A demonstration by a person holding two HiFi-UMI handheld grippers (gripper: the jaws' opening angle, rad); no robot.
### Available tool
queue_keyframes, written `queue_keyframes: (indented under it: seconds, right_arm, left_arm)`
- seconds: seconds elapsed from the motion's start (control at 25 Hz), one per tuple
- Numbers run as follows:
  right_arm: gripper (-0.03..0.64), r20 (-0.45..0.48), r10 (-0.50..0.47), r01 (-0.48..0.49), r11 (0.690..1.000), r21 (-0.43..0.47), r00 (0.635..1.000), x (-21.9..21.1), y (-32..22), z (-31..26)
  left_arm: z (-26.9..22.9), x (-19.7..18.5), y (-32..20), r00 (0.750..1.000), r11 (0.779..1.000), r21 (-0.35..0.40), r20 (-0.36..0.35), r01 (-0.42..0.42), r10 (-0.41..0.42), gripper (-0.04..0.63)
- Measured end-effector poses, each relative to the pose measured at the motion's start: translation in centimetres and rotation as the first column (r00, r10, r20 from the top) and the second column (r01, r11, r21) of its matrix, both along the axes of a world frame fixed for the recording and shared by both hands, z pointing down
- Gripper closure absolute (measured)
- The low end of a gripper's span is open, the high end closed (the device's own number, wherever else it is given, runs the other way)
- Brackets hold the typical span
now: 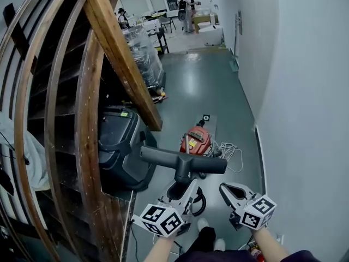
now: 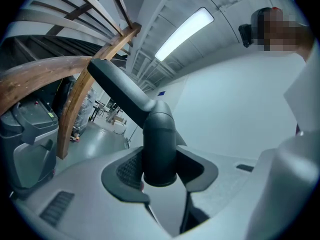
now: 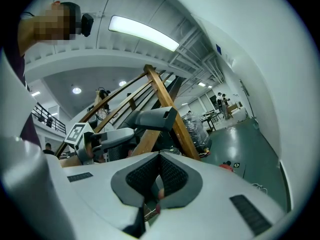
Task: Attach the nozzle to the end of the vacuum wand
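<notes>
The left hand-held gripper [image 1: 184, 189] [image 2: 160, 173] is clamped on the round neck of the nozzle [image 1: 181, 158] [image 2: 160, 144]. Its textured pads press on the tube from both sides, and the neck's open end sits just inside the jaws. The nozzle stands upright in that grip, so its long, dark grey crossbar lies level above the jaws, out in the air and touching nothing else. The right hand-held gripper [image 1: 230, 190] [image 3: 157, 176] is just beside it, apart from the nozzle, with its jaws fully together and nothing between them. Its own view looks across at the left hand-held gripper [image 3: 102, 140] and the nozzle's crossbar [image 3: 150, 119].

Below and beyond the two hand-held grippers, a red vacuum cleaner [image 1: 196, 140] sits on the grey-green floor [image 1: 212, 86], with a loose pale cord [image 1: 230, 154] coiled just to its right. Whether the black curve under the left hand-held gripper is the wand or a hose cannot be told.

On the left, a wooden stair railing [image 1: 117, 51] [image 2: 47, 76] [image 3: 169, 106] slants down close to the nozzle's left end. A dark grey casing [image 1: 121, 146] sits tucked under it, near the crossbar. A white wall [image 1: 305, 91] closes in on the right, which leaves a narrow aisle. Further along the aisle there is a plastic-wrapped stack [image 1: 144, 56], and people [image 1: 188, 7] stand at the far end.
</notes>
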State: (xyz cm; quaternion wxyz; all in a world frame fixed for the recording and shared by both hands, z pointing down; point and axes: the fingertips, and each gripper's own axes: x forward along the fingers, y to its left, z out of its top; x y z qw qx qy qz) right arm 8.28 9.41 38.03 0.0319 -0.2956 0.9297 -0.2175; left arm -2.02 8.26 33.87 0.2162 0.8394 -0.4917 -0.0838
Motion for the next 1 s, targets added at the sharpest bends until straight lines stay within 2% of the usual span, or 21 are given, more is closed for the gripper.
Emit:
queue_keyframes:
  seconds: [0.32,0.56,1.0]
  right_arm:
    - [0.6,-0.025,0.01,-0.01,1.0,-0.021,1.0,-3.9,-5.6,0.5]
    - [0.6,-0.041,0.028,-0.03,0.999,-0.031,0.999,-5.9,-7.7,0.7]
    - [0.6,-0.062,0.031,-0.034,0.998,-0.05,0.998,-7.7,-10.3,1.9]
  left_arm:
    - [0.9,-4.5,-5.6,1.0,1.0,-0.02,-0.026,0.003,-0.004,0.419]
    - [1.2,-7.2,-8.1,0.999,1.0,-0.027,-0.043,0.002,-0.003,0.419]
    - [2.0,-9.1,-10.9,0.999,0.999,-0.041,-0.042,-0.003,0.002,0.419]
